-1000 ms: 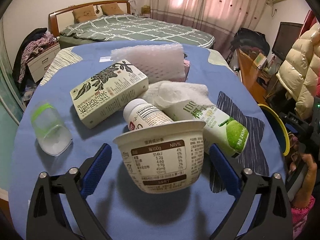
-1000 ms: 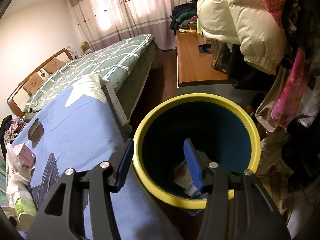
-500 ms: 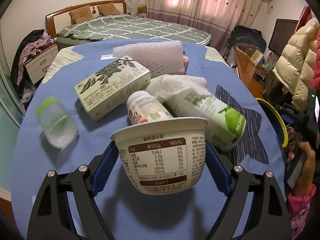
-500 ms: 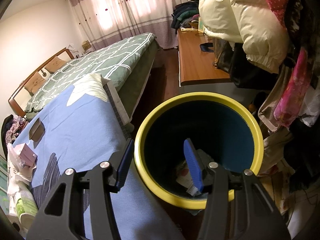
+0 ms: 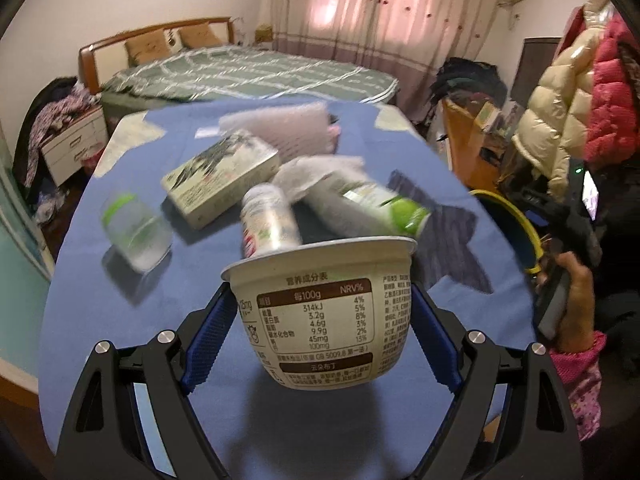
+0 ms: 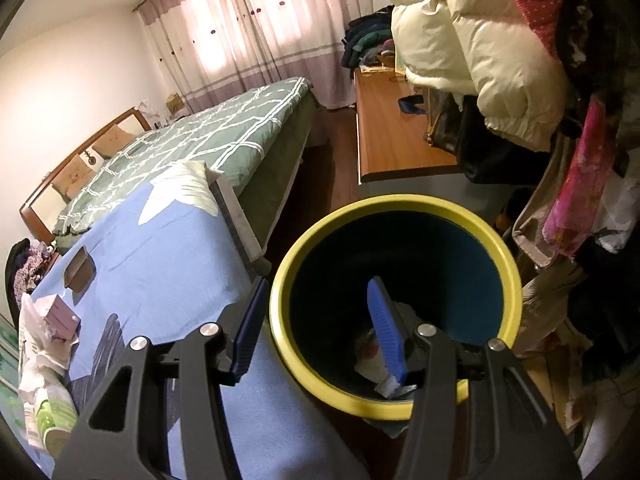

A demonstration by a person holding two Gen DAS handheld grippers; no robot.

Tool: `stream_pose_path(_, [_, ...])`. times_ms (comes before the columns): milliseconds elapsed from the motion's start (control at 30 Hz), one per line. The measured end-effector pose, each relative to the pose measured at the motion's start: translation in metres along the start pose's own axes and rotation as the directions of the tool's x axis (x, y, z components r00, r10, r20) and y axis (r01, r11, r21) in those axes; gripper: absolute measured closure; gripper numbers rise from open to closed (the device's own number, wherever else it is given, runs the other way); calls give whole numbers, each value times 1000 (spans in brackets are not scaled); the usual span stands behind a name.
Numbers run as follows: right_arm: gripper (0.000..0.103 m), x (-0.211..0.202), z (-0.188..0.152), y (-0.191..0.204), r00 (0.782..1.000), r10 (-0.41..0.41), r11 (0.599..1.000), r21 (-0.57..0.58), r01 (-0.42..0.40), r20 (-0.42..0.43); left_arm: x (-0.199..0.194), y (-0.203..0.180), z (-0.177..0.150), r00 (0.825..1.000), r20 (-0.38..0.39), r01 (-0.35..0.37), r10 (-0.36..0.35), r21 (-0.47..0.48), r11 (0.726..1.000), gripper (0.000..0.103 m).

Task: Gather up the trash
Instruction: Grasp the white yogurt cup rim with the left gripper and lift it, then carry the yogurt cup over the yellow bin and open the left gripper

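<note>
On the blue-covered table [image 5: 100, 340], going from the left, a clear plastic jar with a green band [image 5: 136, 232] lay on its side, then a flat carton printed with leaves [image 5: 220, 178], with a sheet of bubble wrap [image 5: 280, 132] behind it. Next came a small white bottle [image 5: 268, 220], crumpled white tissue [image 5: 316, 172] and a green-and-white drink carton [image 5: 376, 204], all lying close together (this part of the view was blurred). Nearer the camera, the left tool [image 5: 320, 320] had closed its blue pads on a white pudding cup [image 5: 324, 312], gripping its two sides, and the cup hung clear of the cloth with its shadow below it. At the far right of that view a hand [image 5: 572, 312] in a pink cuff held the other tool's grip beside the yellow rim of a bin. In the right wrist view, the right tool [image 6: 316, 328] stood about half open with one pad outside and one inside the rim of the yellow-rimmed trash bin [image 6: 400, 208], not pressing on it; some rubbish [image 6: 372, 356] lay at the bottom.
</note>
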State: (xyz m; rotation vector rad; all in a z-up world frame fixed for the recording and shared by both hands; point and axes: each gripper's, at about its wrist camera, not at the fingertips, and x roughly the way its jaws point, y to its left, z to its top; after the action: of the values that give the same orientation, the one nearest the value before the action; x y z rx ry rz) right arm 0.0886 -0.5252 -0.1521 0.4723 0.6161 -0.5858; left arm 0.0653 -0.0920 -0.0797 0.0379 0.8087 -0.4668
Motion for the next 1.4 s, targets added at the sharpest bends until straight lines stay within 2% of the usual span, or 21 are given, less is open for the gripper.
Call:
stream_pose_path(133, [53,-14,1,-14,1000,10,1000,5,-10,16,4,-25,21,998,23,58,-60,48,997,19])
stream_pose_path(233, [48,-29,2,-29,999,-2,1000,-1,2,44,16,-52,37,993,21,112,-115,96,989,19])
stream_pose_path(400, [47,-50,1,-63,997,-32,999,13,31,76,45,-110,64,982,0,185,-189,189,964,19])
stream_pose_path(567, [47,-60,0,-95,995,-47,998,50,43,87,78,-167,89,967,-32,252,-251,243,937,19])
stream_pose_path(733, [46,-61,-4,-115,996,-50,997,67,44,81,115,-229,107,959,-65,282,-276,312,907,19])
stream_pose_path(867, [46,-61,-5,-131,996,-49,995,88,42,75,153,-270,118,947,-141,318,-287,330,889,19])
stream_pose_path(1000, [46,-60,-5,-143,996,-51,994,104,44,69,184,-307,118,946,-190,317,-263,368,874,19])
stream_pose_path(1167, [46,-58,-5,-154,997,-55,991,122,47,60,213,-335,113,946,-225,308,-235,393,866,19])
stream_pose_path(1300, [46,-58,-5,-156,996,-60,990,128,52,59,231,-344,112,940,-249,317,-234,378,870,19])
stream_pose_path(1367, [45,-58,-6,-156,996,-62,990,127,55,57,237,-345,112,934,-265,326,-239,358,875,16])
stream_pose_path(1400, [45,-58,-6,-156,997,-62,991,125,54,56,237,-343,112,932,-269,328,-243,344,880,10])
